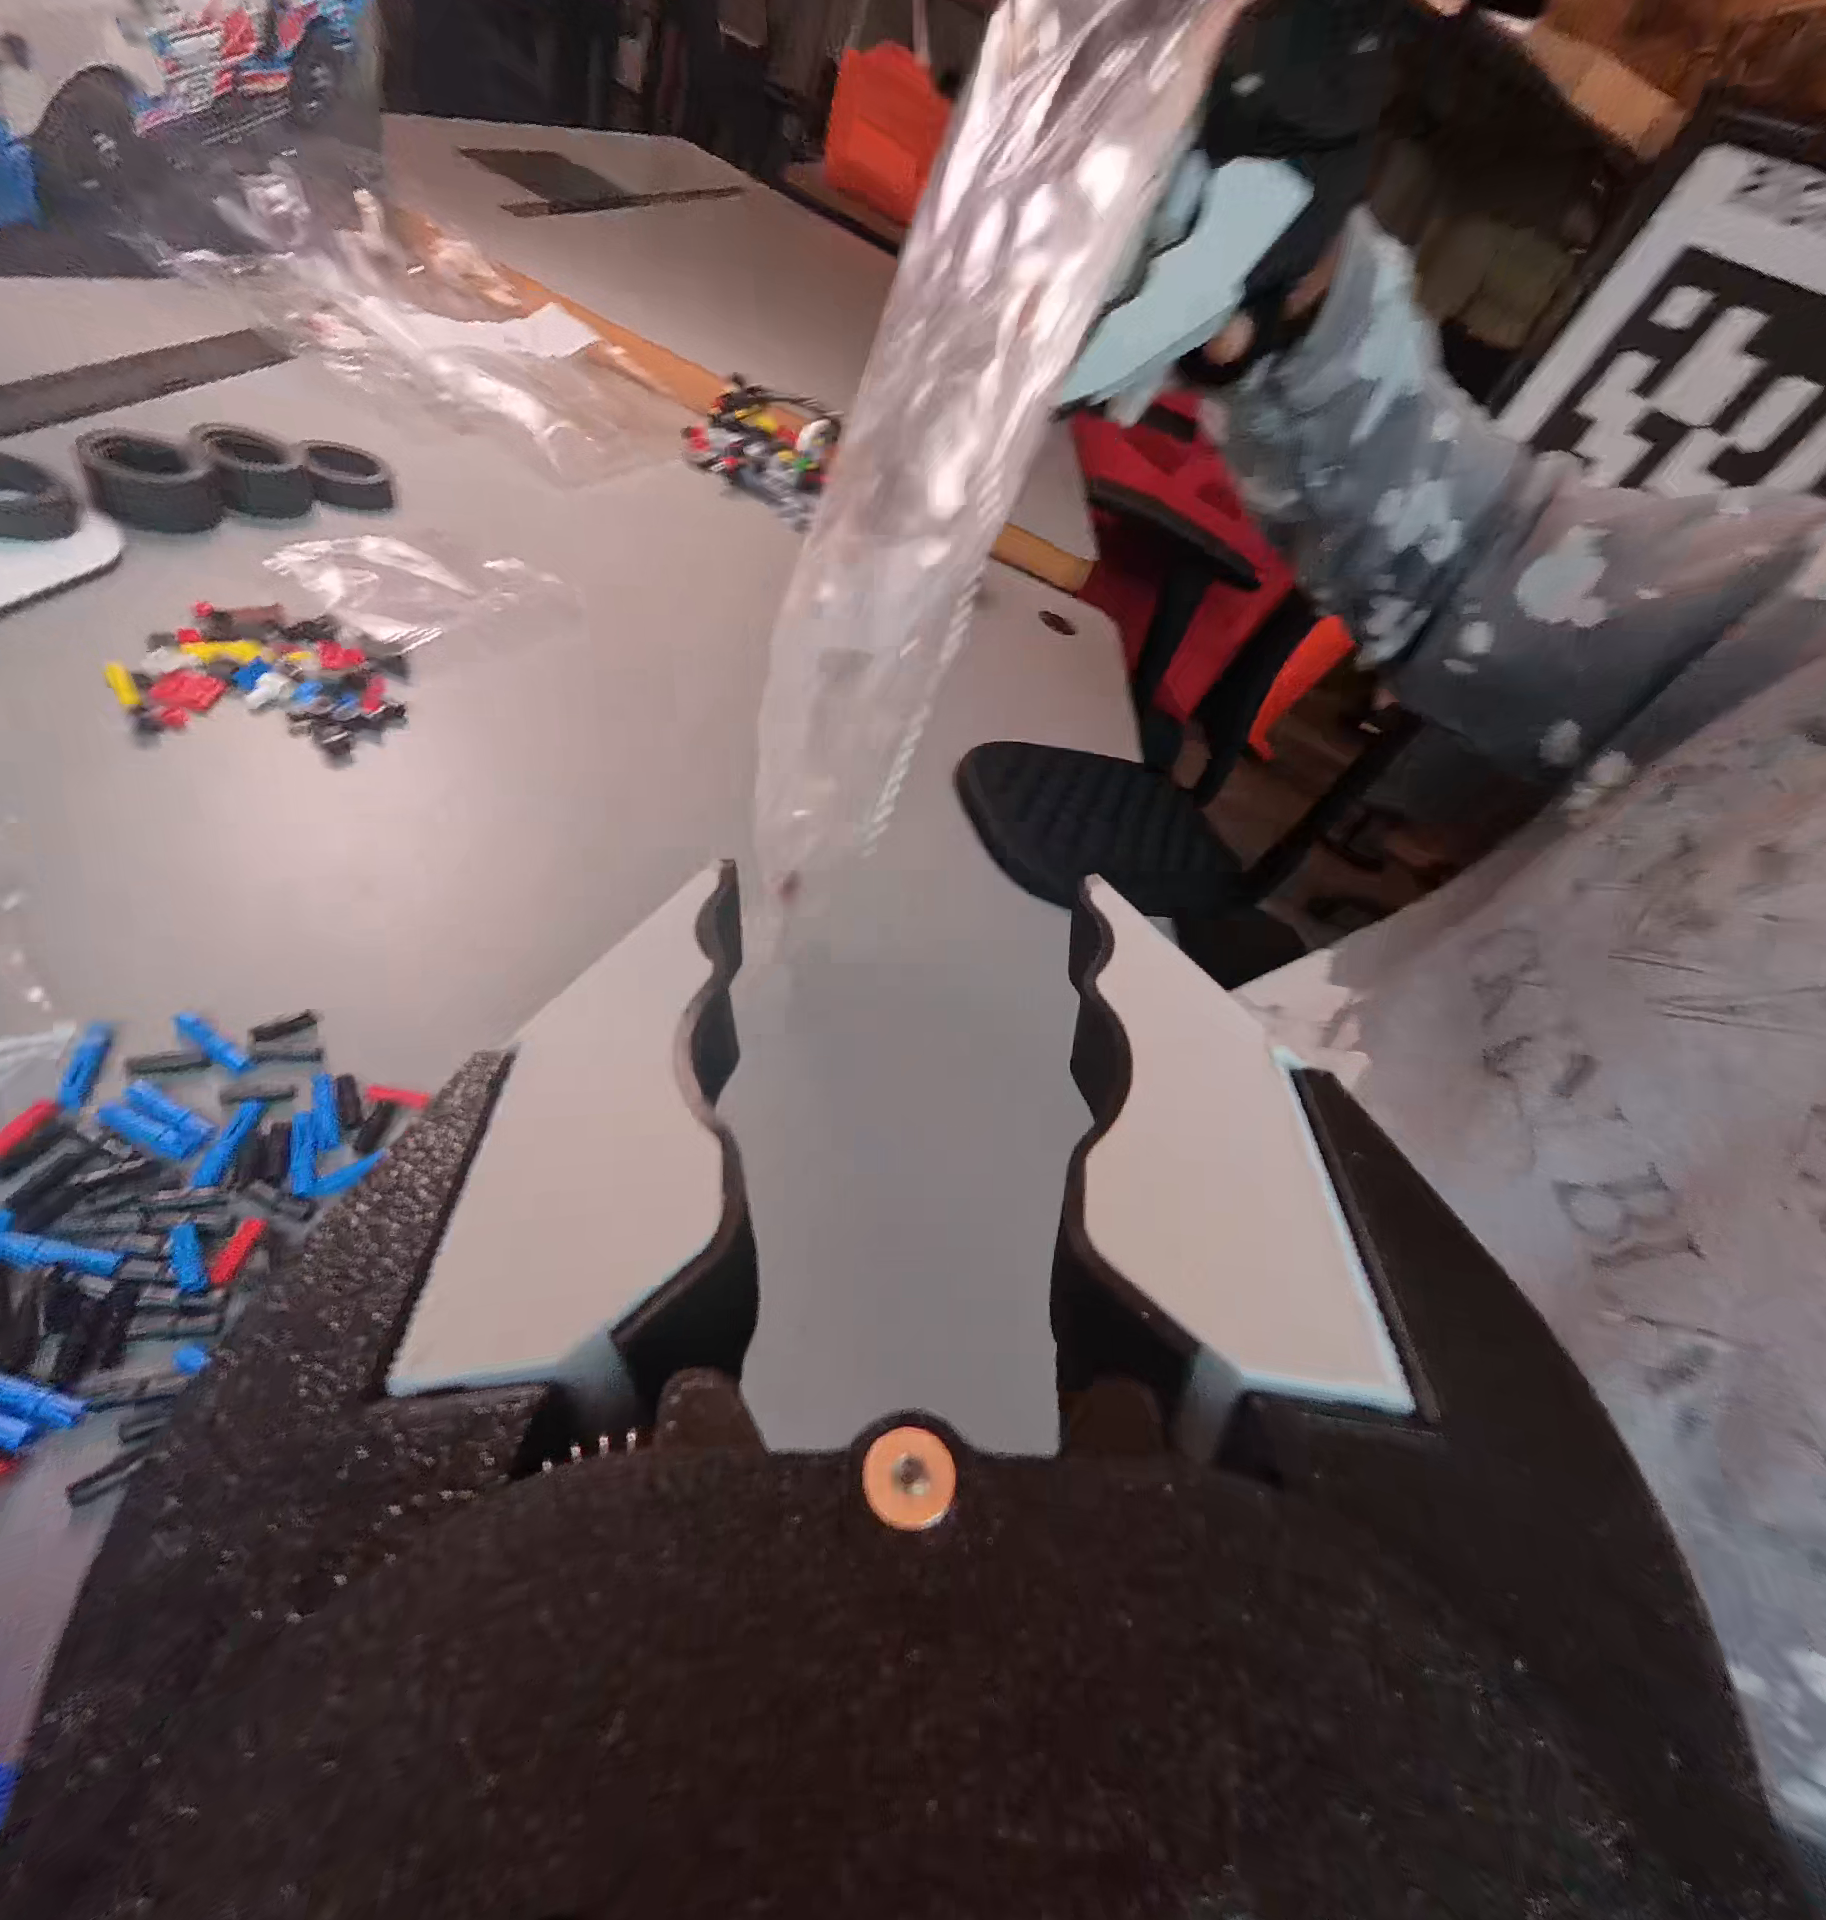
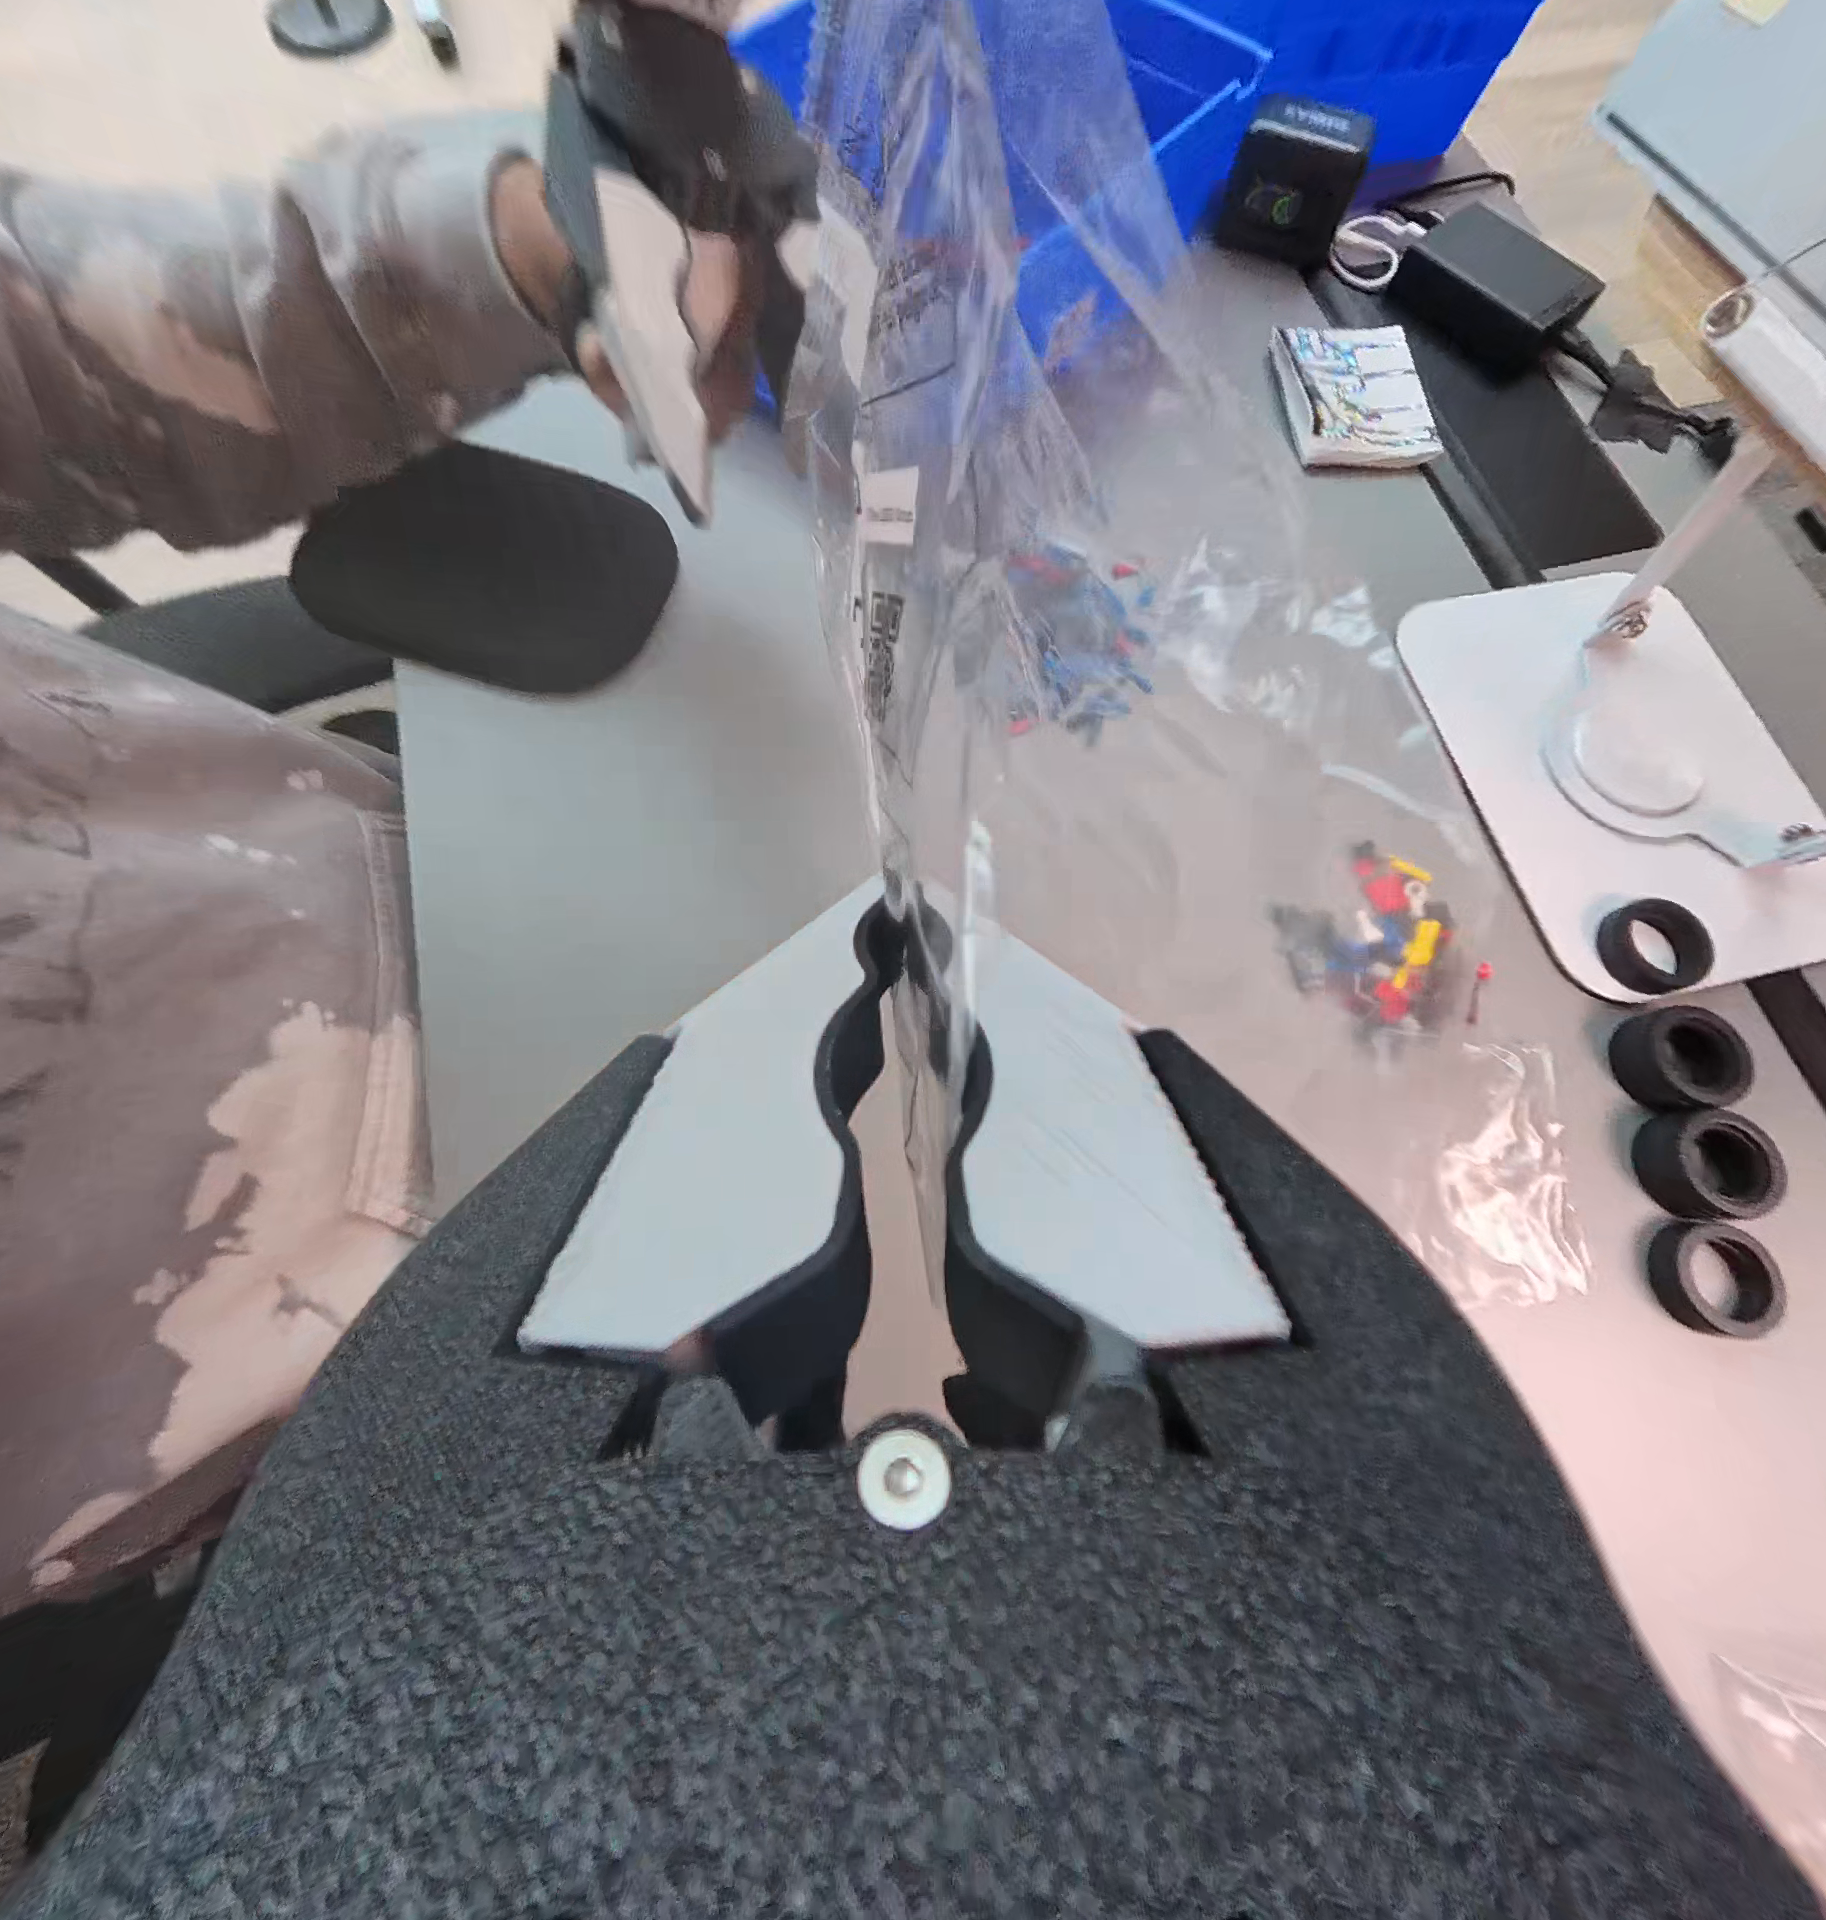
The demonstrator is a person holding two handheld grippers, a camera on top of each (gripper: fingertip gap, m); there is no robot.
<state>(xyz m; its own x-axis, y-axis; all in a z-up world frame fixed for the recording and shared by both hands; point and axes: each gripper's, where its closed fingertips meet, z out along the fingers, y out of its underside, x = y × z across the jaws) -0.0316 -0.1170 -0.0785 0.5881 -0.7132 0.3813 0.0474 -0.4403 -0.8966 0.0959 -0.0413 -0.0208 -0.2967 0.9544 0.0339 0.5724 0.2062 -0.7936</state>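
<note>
My right gripper (image 2: 924, 925) is shut on a clear plastic bag (image 2: 950, 436), which stretches away from its tips over the grey table (image 2: 597, 831). In the left wrist view the same bag (image 1: 950, 416) hangs down from the right gripper (image 1: 1189, 301) at the top. Its lower end touches the inner side of one fingertip (image 1: 727, 914) of my left gripper (image 1: 909, 914), which is open and holds nothing. In the right wrist view the left gripper (image 2: 670, 343) is beside the bag at the upper left. A pile of blue, black and red pins (image 1: 130, 1195) lies left of the left gripper.
A mixed-colour pile of small bricks (image 1: 265, 675) (image 2: 1376, 945), several black tyres (image 1: 234, 478) (image 2: 1698, 1143) and empty clear bags (image 2: 1501, 1174) lie on the table. A white stand base (image 2: 1615, 748), a blue bin (image 2: 1252, 125) and a black armrest (image 2: 483, 571) (image 1: 1096, 821) are nearby. There is about 15 centimetres between the tips of the two grippers.
</note>
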